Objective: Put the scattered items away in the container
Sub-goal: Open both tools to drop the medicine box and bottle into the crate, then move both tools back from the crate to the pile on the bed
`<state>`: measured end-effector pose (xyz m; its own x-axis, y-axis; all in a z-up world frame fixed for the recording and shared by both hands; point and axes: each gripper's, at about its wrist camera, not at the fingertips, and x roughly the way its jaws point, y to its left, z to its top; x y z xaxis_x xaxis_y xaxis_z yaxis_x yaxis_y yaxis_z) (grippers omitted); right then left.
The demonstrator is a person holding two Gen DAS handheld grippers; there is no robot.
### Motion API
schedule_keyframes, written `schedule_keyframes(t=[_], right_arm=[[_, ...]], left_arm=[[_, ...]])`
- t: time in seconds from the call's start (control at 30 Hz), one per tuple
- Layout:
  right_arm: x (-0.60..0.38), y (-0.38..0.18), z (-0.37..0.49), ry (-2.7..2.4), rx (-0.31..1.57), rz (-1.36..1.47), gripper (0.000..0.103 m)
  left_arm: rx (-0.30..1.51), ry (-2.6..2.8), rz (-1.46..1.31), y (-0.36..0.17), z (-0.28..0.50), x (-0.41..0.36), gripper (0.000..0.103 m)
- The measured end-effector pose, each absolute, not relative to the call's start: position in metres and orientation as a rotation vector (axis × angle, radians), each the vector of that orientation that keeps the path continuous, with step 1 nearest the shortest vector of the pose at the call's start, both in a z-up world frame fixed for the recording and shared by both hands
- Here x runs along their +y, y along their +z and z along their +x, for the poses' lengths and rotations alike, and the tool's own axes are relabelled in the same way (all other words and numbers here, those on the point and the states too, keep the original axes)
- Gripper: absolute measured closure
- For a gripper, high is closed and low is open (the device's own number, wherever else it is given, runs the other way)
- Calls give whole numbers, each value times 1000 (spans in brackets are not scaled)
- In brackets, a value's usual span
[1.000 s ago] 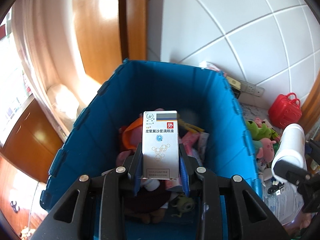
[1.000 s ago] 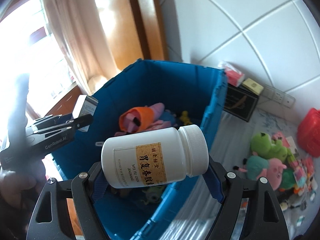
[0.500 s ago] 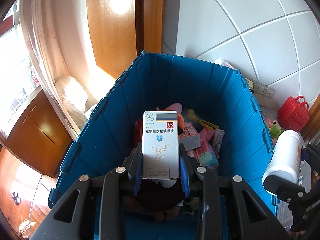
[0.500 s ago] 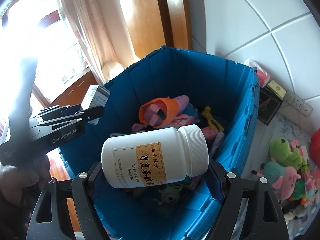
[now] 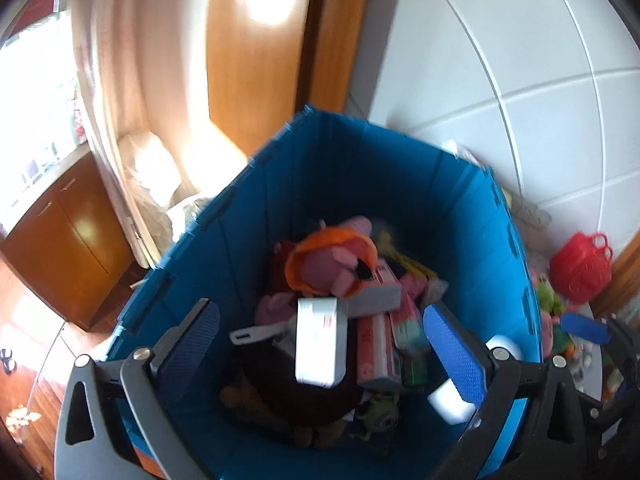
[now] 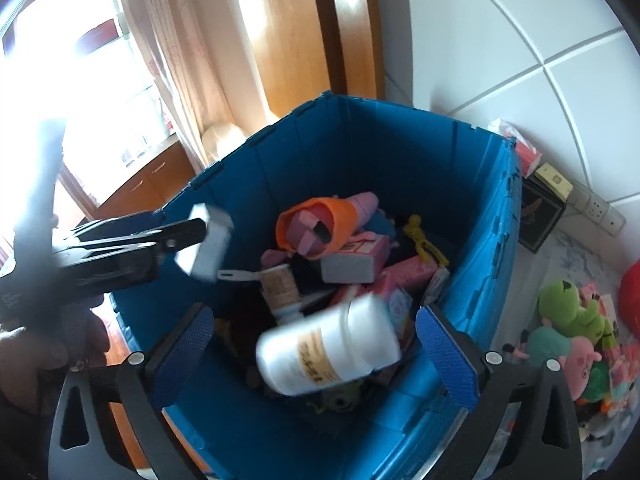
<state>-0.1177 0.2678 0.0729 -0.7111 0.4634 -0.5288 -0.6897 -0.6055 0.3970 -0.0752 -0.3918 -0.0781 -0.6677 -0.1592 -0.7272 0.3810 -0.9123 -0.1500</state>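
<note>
Simultaneously, over the blue folding crate [image 6: 460,152], the left gripper [image 5: 320,340] has just spread its jaws and its white medicine carton [image 5: 320,344] drops free between them, while the right gripper [image 6: 312,344] has likewise just opened, its white pill bottle [image 6: 328,354] falling clear of both pads. The release step appears in hand; next, both empty claws likely must swing right to the plush toys [image 6: 568,328] beside the crate, its tall wall standing between.
</note>
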Motion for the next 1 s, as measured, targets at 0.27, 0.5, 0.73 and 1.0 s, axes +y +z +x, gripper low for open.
schedule_keyframes(t=[0.27,0.5,0.73,1.0], right_arm=[[264,69,-99,2274,805,-455,0],[256,62,-66,2231,823,-387,0],[248,39,-8,2161,876,-337,0],[237,7,79,2071,905,-307,0]], left_arm=[[386,-2600,1117,-79,-74,-378,0],[350,-2663,1109,-72,-76,-346,0],[281,-2762,1128,-59,-85,-282,0],[211,-2885,1142,-45,-90,-190,0]])
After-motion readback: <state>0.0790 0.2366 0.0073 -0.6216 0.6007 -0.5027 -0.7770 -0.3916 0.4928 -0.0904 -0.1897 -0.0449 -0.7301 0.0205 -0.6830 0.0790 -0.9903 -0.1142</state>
